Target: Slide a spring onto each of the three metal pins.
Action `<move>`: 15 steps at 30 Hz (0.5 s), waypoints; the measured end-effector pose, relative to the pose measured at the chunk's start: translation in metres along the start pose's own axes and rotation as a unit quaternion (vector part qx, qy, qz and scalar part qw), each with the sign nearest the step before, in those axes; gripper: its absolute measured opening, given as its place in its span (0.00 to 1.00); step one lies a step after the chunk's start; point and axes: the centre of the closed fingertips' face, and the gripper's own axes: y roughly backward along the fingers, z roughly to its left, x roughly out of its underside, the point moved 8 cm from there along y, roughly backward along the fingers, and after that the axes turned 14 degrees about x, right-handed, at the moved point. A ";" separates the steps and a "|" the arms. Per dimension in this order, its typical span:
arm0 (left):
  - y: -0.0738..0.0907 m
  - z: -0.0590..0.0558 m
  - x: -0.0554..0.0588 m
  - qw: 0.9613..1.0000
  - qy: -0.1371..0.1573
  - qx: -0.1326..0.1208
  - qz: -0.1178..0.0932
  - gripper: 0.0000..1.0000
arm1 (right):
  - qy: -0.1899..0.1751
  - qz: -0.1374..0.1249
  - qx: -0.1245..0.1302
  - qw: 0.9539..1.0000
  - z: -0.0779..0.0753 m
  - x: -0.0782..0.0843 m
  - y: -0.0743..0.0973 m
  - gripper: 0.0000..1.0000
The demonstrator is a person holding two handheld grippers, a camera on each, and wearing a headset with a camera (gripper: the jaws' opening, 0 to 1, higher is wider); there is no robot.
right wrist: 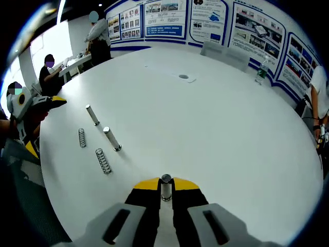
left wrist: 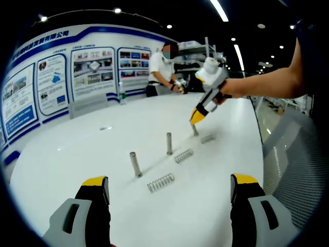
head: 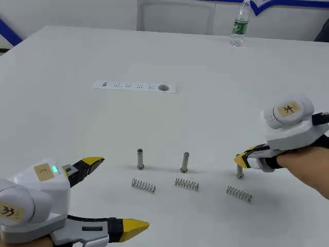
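Nothing done yet — 3 springs [head: 143, 186] lie loose on the tabletop [head: 77, 128]. Right gripper [right wrist: 165, 184] fingers pinch 1 upright pin [right wrist: 165, 193] between them; left gripper [left wrist: 169, 180] fingers gape empty, 2 bare pins [left wrist: 135, 163] ahead.

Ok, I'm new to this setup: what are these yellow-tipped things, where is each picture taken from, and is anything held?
They are hand-held grippers, one in each of a person's hands. One picture comes from a headset camera; the two round ones from a camera on each gripper. On the white table stand three metal pins, with three springs lying in front. The left gripper is open and holds nothing. The right gripper has its jaws shut on the rightmost pin.
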 end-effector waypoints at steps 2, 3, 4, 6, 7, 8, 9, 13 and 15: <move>0.000 0.000 0.000 1.000 0.000 0.000 -0.001 1.00 | -0.004 -0.005 0.000 1.000 0.000 0.002 0.001 0.09; 0.000 0.000 0.000 1.000 0.000 0.000 0.000 1.00 | -0.006 -0.006 0.000 1.000 -0.001 0.002 0.001 0.09; 0.000 0.000 0.000 1.000 0.001 0.000 0.000 1.00 | -0.010 -0.006 -0.001 1.000 -0.002 0.003 0.001 0.09; -0.001 -0.001 0.000 1.000 0.001 0.001 -0.001 1.00 | -0.011 -0.010 -0.002 1.000 -0.002 0.004 0.002 0.09; -0.001 -0.001 0.000 1.000 0.001 0.001 -0.001 1.00 | -0.013 -0.011 -0.001 1.000 -0.002 0.004 0.002 0.09; -0.001 -0.001 0.000 1.000 0.001 0.001 -0.002 1.00 | -0.014 -0.012 -0.002 1.000 -0.002 0.006 0.003 0.09; -0.001 -0.001 0.000 1.000 0.001 0.001 -0.002 1.00 | -0.015 -0.014 -0.003 1.000 -0.003 0.006 0.003 0.09; -0.001 -0.001 0.000 1.000 0.002 0.001 -0.002 1.00 | -0.008 -0.018 -0.004 1.000 -0.002 0.007 0.004 0.09; -0.002 -0.001 0.000 1.000 0.001 0.002 -0.002 1.00 | -0.007 -0.019 -0.004 1.000 -0.002 0.008 0.005 0.09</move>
